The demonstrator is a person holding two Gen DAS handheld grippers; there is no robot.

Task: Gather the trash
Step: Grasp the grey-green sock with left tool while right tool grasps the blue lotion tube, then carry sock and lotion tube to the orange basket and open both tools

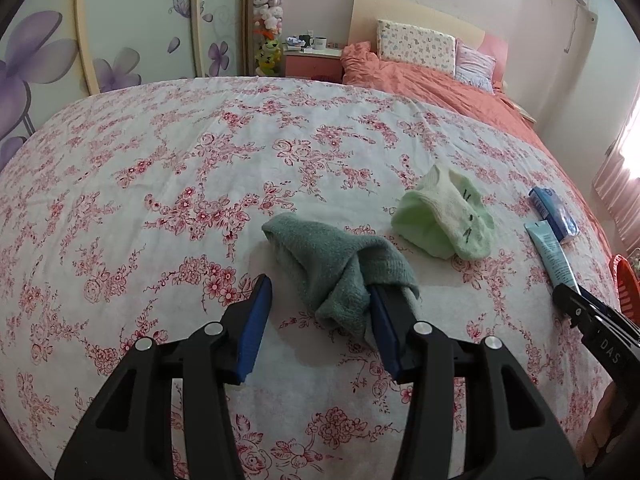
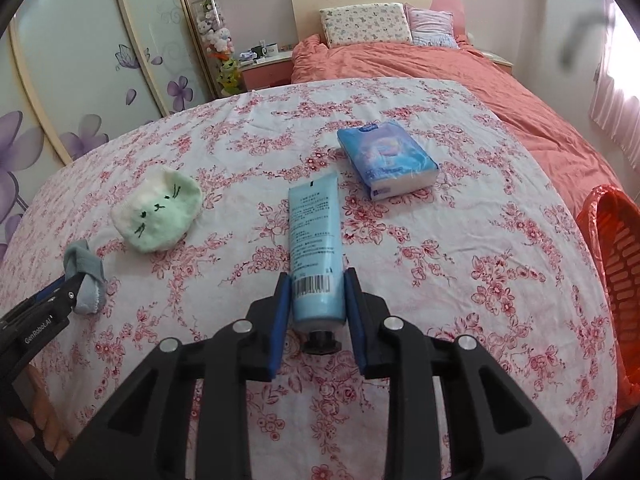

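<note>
A grey-green sock (image 1: 340,268) lies crumpled on the floral bedspread (image 1: 160,200). My left gripper (image 1: 320,300) is open, and the sock drapes over its right finger's tip. It also shows in the right wrist view (image 2: 86,280). A light blue tube (image 2: 316,240) with a black cap lies between the fingers of my right gripper (image 2: 316,292), which is closed against its lower end. A light green cat-face sock (image 2: 158,208) lies left of the tube. A blue tissue pack (image 2: 386,164) lies beyond it.
An orange basket (image 2: 612,248) stands at the bed's right edge. An orange duvet (image 2: 440,68) and pillows (image 2: 366,24) lie at the bed's far end. A nightstand with mugs (image 2: 266,54) and a wardrobe with flower doors (image 1: 60,52) stand at the left.
</note>
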